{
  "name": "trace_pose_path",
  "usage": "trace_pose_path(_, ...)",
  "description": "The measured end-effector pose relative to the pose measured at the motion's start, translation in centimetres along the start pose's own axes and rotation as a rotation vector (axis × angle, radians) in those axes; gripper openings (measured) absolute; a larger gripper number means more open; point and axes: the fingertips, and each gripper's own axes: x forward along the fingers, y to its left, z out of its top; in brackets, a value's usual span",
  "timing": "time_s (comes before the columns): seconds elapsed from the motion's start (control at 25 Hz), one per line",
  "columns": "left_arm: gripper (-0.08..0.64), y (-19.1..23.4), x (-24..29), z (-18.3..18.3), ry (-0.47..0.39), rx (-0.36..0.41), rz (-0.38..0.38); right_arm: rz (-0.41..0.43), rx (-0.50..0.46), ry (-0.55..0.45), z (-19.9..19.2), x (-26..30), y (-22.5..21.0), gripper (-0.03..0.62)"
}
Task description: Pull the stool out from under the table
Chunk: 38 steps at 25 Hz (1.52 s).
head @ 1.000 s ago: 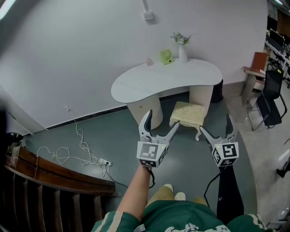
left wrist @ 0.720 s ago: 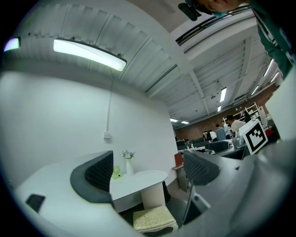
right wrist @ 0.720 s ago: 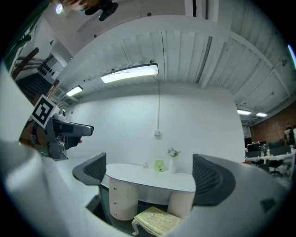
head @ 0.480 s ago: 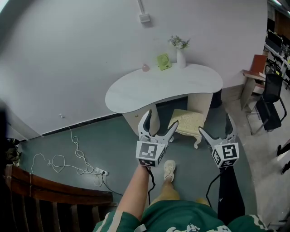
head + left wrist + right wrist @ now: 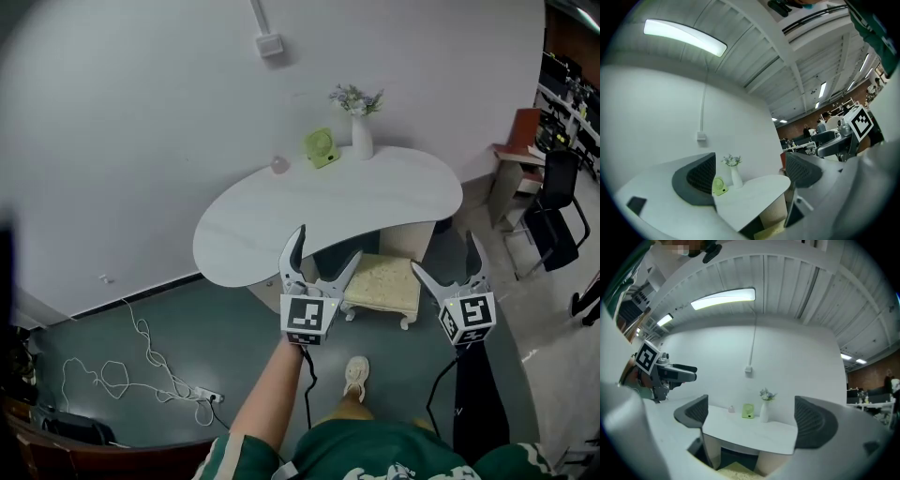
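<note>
On the floor at the far left of the head view, a loose white cable (image 5: 141, 361) runs to a power strip (image 5: 208, 397). To its right stands the white table (image 5: 262, 230), set against the wall. Its top carries a small pink object (image 5: 279, 165), a green fan (image 5: 321, 147) and a white vase (image 5: 361, 139) with flowers.

The left gripper (image 5: 326, 246) is held in the air in front of the table. Its jaws are wide apart, with nothing between them. Its own view shows only the distant tabletop in the gap.

The stool (image 5: 382, 281), with a pale yellow cushioned seat and white legs, stands at the table's right end. Its rear edge is tucked under the tabletop. The person's shoe (image 5: 356, 375) is on the floor just in front of it.

The right gripper (image 5: 444, 255) hangs level with the left one. Its jaws are also spread wide and empty, clear of the stool. At the far right stands a black chair (image 5: 553, 202).
</note>
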Motion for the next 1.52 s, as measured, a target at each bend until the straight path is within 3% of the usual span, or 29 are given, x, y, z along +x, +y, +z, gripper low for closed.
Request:
trace_pose_path(0.16,0.465,3.4,5.7,-2.0,-0.015,0.015,-0.031,-0.012,0.013,0.037,-1.6,6.4,-1.1,0.582)
trace_pose_path(0.28,0.463,4.7,9.7,-4.3,-0.020,0.002,-0.098,-0.010,0.023,0.060,-3.0,10.4,-1.6,0.562)
trace_pose_path(0.44,0.463,4.5,13.9,-8.7,0.018,-0.004,-0.202,-0.036,0.064,0.093,-5.9,13.8,-2.7,0.526)
trace_pose_path(0.8,0.463,3.1,19.0,-16.9,0.124,-0.034,-0.322,-0.102,0.125,0.166,-12.0,17.9,-5.4,0.509)
trace_pose_path(1.2,0.462,0.3,21.5,-22.8,0.178,-0.085,-0.374,-0.153,0.174,0.219,-18.7,18.1,-8.2,0.503)
trace_pose_path(1.52,0.462,-4.0,21.0,-29.9,0.266,-0.097,-0.410,-0.149,0.229,0.283,-27.1,15.5,-8.5,0.492)
